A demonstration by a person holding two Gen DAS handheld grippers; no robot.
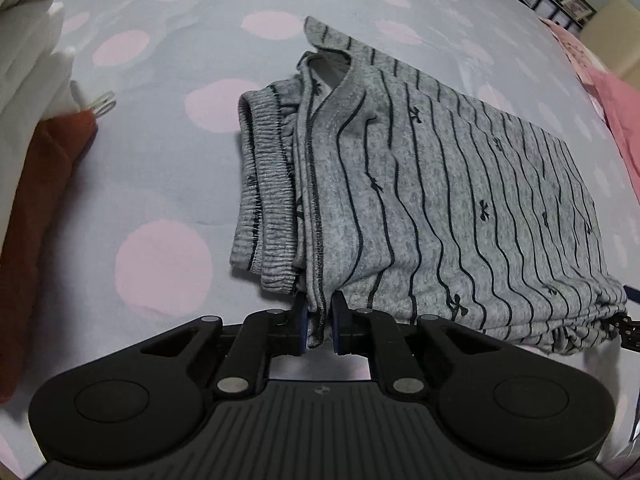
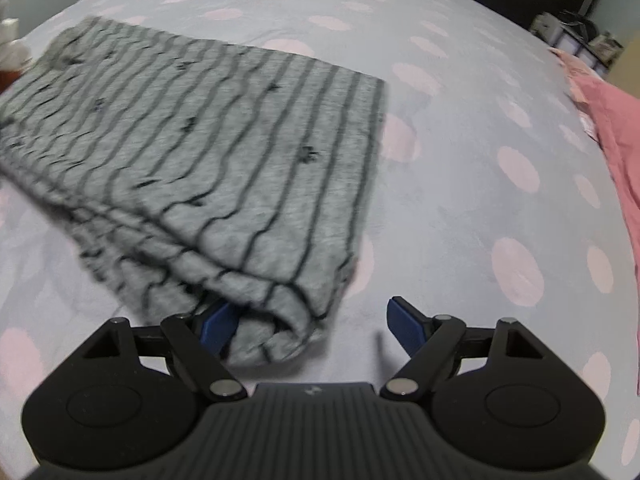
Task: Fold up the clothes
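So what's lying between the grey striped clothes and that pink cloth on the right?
Only bare dotted sheet. The right wrist view shows it running clear from the striped clothes to the pink cloth.

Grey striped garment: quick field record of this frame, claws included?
garment: grey striped garment, folded, lying on the dotted sheet
left claw: shut on the garment's near edge
right claw: open, folded corner between its pads, not pinched
beside: rust-red cloth and white cloth at left, pink cloth at right
fold: not finished
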